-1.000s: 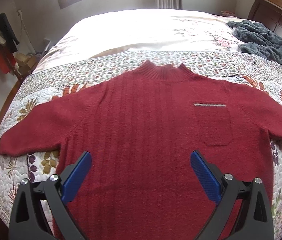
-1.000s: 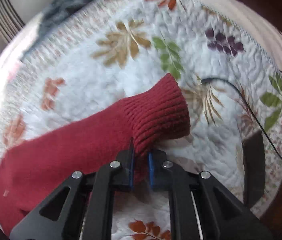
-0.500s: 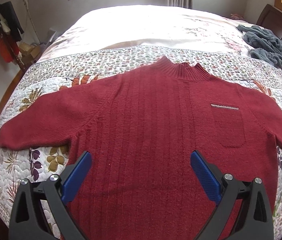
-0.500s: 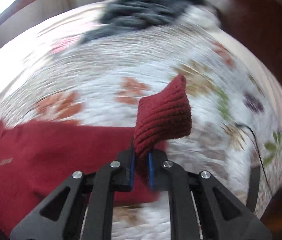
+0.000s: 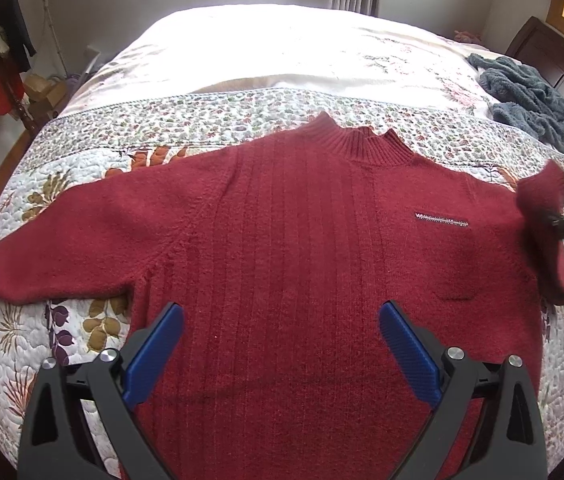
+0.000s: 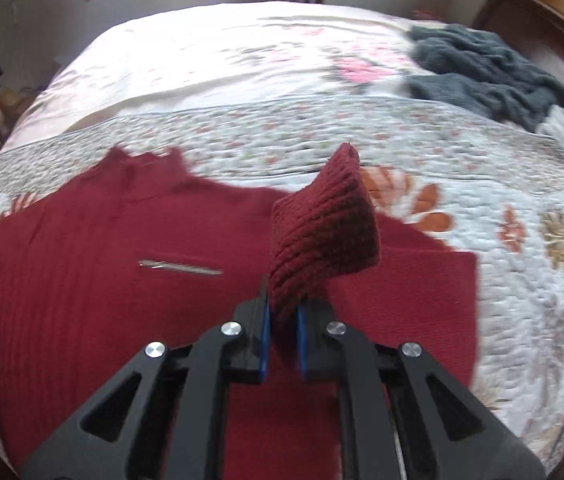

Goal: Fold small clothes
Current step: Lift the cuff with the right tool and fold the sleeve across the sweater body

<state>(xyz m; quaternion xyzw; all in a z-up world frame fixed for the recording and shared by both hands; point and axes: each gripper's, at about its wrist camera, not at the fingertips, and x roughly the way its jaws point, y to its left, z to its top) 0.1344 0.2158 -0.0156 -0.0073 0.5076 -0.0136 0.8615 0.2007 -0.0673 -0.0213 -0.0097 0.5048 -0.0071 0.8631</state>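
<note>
My right gripper [image 6: 282,332] pinches the ribbed cuff [image 6: 322,228] of the red sweater [image 5: 282,260] (flat on the bed [image 5: 282,60]), while my left gripper [image 5: 282,344] hovers wide open.

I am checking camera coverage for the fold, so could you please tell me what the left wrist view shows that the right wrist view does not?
Only the left wrist view shows the sweater's left sleeve lying flat on the quilt, with the left hand-held gripper open above the hem. Only the right wrist view shows the right hand-held gripper shut on the ribbed cuff, lifted over the body. Both show the red sweater, its silver pocket trim and the grey blanket.
</note>
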